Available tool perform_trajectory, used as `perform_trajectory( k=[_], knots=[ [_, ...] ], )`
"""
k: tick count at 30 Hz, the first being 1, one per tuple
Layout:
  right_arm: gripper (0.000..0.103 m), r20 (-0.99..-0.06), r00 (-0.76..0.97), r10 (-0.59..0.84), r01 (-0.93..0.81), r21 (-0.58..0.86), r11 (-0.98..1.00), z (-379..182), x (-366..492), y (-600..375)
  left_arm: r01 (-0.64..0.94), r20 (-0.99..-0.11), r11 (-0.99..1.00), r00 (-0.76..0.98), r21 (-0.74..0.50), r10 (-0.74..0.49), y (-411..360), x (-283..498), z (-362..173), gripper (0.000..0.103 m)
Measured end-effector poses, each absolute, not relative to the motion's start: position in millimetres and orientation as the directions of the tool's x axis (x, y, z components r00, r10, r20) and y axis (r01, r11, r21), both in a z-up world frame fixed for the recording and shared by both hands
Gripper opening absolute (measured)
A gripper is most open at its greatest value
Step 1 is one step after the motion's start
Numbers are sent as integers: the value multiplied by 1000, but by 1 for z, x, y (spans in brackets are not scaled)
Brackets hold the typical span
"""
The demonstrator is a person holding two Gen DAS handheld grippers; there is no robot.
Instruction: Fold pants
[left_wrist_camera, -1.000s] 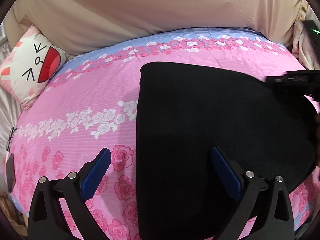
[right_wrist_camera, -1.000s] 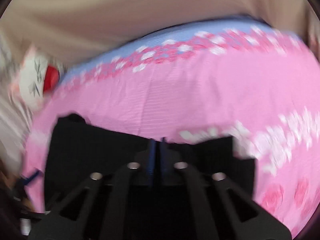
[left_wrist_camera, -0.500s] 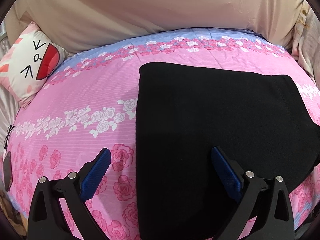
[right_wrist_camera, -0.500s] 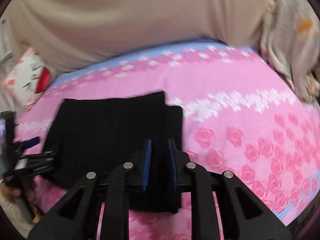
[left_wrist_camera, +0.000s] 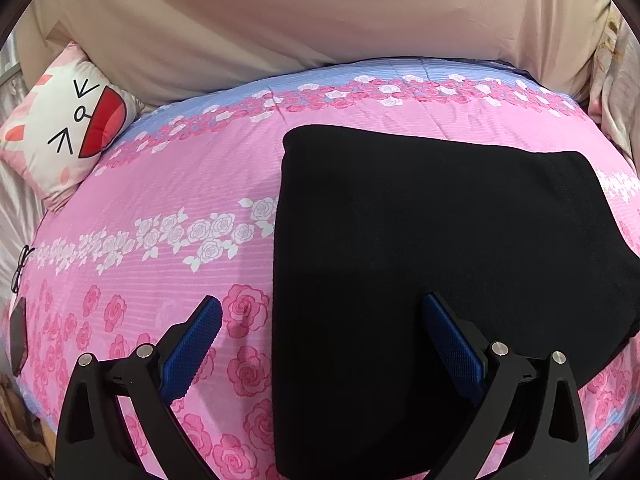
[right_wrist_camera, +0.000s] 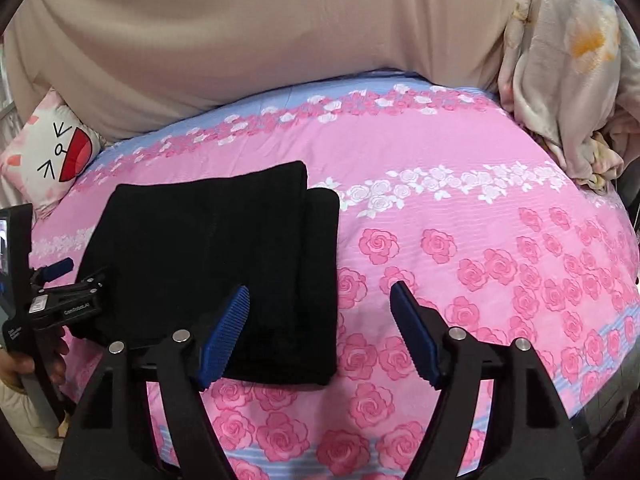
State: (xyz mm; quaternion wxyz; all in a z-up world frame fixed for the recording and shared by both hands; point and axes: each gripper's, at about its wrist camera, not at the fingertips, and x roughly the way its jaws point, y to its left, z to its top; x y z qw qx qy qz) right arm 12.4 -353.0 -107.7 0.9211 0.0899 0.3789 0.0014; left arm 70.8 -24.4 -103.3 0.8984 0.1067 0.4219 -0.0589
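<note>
The folded black fabric pants (right_wrist_camera: 224,268) lie on the pink rose-print bed (right_wrist_camera: 460,184). Right hand-held gripper (right_wrist_camera: 320,322), its jaws just opened, straddles their right edge, empty; left hand-held gripper (left_wrist_camera: 320,344), spread, straddles their left edge.

In my right wrist view, my left gripper (right_wrist_camera: 60,268) sits at the left edge, and its black body carries small white lettering. One line on the side arm seems to read "GenRobot.AI", though the print is tiny and I can only half make it out. A small white label just beside it and two more white lines on the handle below are too small to read. The cushion (left_wrist_camera: 64,136) at the head of the bed bears a drawn cartoon face with a red mouth, but no words. Nothing else carries readable text.
</note>
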Motion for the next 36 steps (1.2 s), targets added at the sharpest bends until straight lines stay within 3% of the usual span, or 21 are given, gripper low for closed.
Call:
perform_trajectory(
  k=[2, 7, 9, 14, 19, 22, 28, 36],
  knots=[
    [81, -708, 703, 68, 78, 172, 982, -111, 11, -355, 195, -771, 971, 636, 140, -16, -23, 69, -103, 98],
    [86, -722, 684, 108, 63, 206, 976, -116, 18, -350, 195, -777, 972, 629, 130, -22, -20, 63, -101, 98],
    [95, -719, 685, 116, 65, 218, 974, -115, 16, -352, 209, -791, 973, 610, 98, -52, -15, 58, -98, 98],
    [97, -728, 672, 134, 90, 260, 961, -119, 12, -364, 242, -839, 968, 513, -59, -179, 2, 48, -101, 98],
    [96, -669, 666, 331, 17, 457, 889, -127, 10, -374, 224, -845, 945, 433, -237, -315, 24, 45, -108, 98],
    [96, -685, 643, 342, 51, 484, 874, -139, 15, -378, 179, -852, 928, 371, -325, -370, 32, 51, -121, 98],
    [96, -678, 608, 413, 41, 547, 836, -148, 26, -374, 187, -850, 928, 373, -323, -371, 22, 54, -121, 98],
    [98, -718, 562, 411, 6, 500, 866, -146, 48, -348, 234, -853, 909, 326, -344, -407, -5, 60, -121, 98]
  ],
)
